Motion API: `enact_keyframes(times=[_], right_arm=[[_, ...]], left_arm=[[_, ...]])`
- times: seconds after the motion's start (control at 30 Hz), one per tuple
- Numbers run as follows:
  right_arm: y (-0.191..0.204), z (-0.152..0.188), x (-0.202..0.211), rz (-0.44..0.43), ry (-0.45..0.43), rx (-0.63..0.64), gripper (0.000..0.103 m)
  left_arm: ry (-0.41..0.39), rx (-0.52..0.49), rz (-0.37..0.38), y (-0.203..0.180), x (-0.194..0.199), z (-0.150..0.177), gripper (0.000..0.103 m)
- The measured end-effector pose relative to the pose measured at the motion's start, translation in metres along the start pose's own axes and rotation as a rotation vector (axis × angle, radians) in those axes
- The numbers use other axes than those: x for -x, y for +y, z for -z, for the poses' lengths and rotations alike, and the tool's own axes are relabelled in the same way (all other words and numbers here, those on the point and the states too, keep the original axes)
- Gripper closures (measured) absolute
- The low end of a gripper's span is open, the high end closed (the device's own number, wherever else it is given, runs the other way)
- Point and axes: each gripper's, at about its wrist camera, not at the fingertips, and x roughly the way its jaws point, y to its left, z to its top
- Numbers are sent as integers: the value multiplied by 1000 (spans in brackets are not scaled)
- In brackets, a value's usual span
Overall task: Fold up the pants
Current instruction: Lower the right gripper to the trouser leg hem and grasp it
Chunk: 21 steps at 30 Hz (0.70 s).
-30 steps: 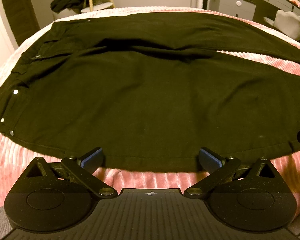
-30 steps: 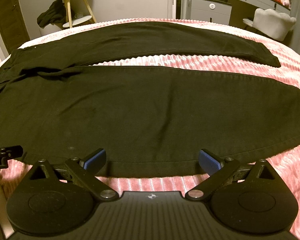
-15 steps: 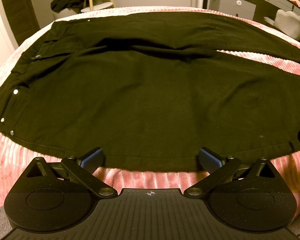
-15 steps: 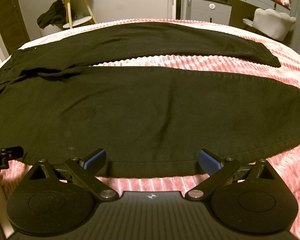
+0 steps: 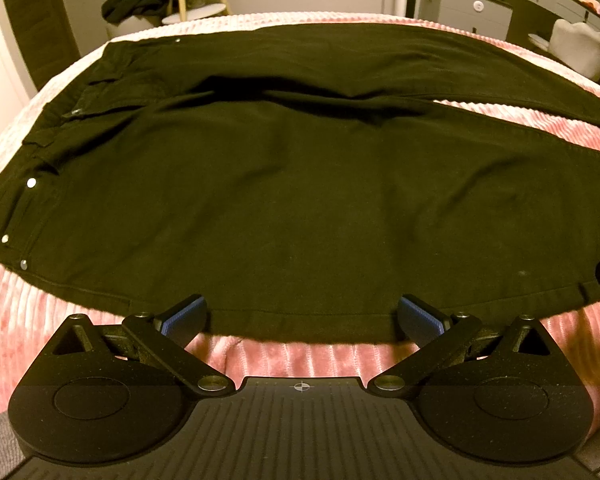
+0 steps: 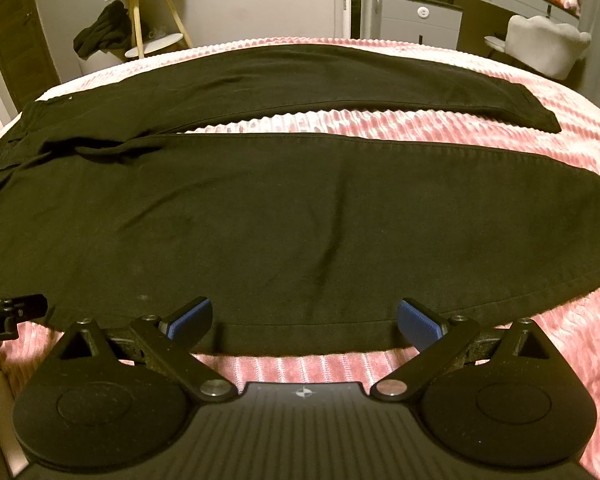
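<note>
One pair of black pants [image 5: 284,200], one pink bedspread [image 6: 540,152], two grippers [image 5: 300,318], one white chair [image 6: 548,46]

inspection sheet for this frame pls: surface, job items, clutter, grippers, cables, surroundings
Surface: pink ribbed bedspread.
Job's things: black pants spread flat, unfolded, legs apart with bedspread showing between them; waist to the left.
Clutter: nothing seen on the bed.
Grippers: left gripper and right gripper both open, at the near edge of the near leg, holding nothing.
Cables: nothing seen.
Surroundings: side table with dark clothing, grey drawers, pale chair.
</note>
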Motion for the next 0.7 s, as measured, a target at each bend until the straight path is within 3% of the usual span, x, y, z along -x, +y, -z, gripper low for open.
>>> enact_keyframes(times=[0.3,0.53,0.7], right_arm=[[-9,-4,-4,-16,22,-66,4],[-30,-11,-34,-16,133,-225,4],[-37,-10,-44,-31,152,-314,4]], left_arm=[[-19,14,-4,1,3,0,0],[-134,77,-14,6,26,-7,0],[-229,113,-101,7,31,-35,0]])
